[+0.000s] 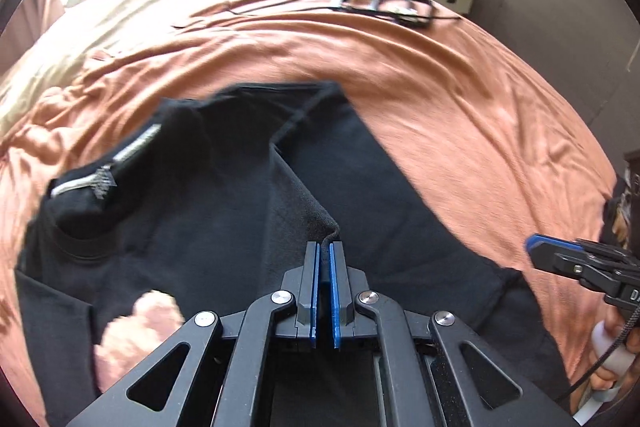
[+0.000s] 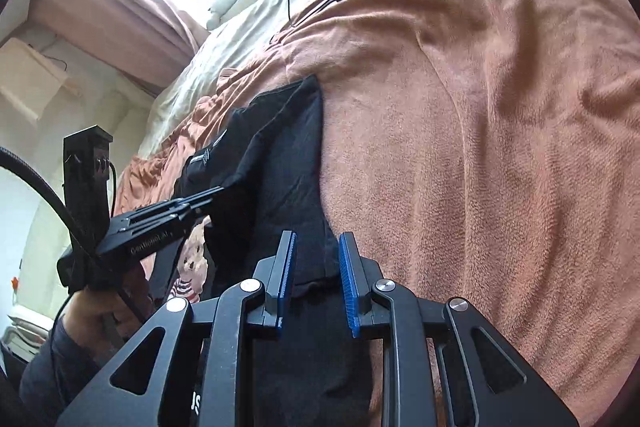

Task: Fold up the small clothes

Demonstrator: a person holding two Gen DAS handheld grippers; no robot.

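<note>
1. Left wrist view: the left gripper (image 1: pixel 324 251) is pinching a raised edge of the black shirt (image 1: pixel 208 195), its blue pads drawn together on the fold of cloth that is peaking just ahead of the tips.
2. The shirt is spreading forward and to the left of that gripper across the orange blanket (image 1: pixel 460 99) on the bed, with the collar and its white label lying far out to the left.
3. Judging by the lifted flap, a fold of one side across the body is under way and not yet laid down.
4. In the right wrist view the right gripper (image 2: pixel 316 267) is standing with its jaws apart, holding nothing; the shirt's near hem is lying between and just ahead of the pads, but I cannot tell whether the pads are touching it.
5. The left gripper is showing off to the left of the right one, raised above the cloth.
6. The next move is probably calling for carrying the pinched edge over the body, while the right gripper is either closing on the hem or pinning it so the cloth is not dragging.
</note>
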